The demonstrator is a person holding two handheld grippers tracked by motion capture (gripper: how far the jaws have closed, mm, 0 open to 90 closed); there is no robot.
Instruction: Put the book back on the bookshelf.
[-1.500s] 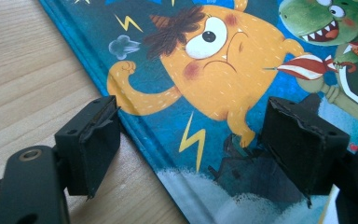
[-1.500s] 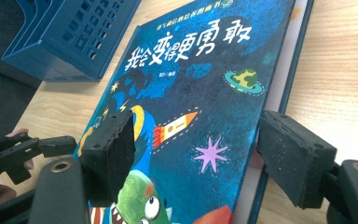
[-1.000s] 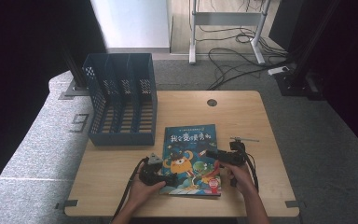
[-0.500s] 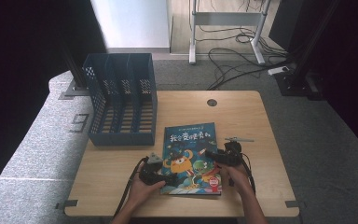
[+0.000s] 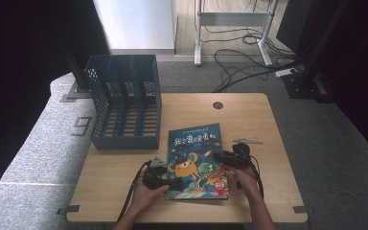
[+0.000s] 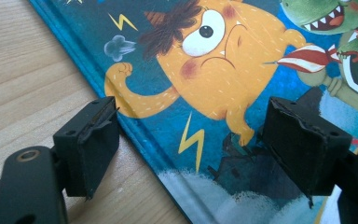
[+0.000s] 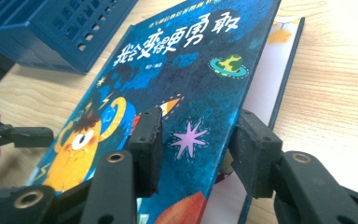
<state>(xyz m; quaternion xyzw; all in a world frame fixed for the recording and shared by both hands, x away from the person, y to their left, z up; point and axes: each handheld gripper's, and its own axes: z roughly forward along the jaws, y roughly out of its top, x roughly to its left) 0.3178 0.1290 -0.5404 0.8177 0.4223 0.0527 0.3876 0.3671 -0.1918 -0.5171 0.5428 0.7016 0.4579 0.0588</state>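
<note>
Now my right tongs (image 7: 193, 149) have just been closing around the picture book's (image 5: 195, 158) lifted cover edge; my left tongs (image 6: 191, 154) gape released across its spine edge.

One book (image 5: 197, 160) lies on one counter (image 5: 249, 115). One blue rack (image 5: 124, 103) with three slots stands there. Two tools: left (image 5: 172, 184), right (image 5: 219, 156). Two hands.

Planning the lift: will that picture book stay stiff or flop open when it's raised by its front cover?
The book looks hardback, so probably stiff. Its front cover is already lifted off the pages at the right tool, so it would likely swing open. The glossy cover may be slippery.
</note>
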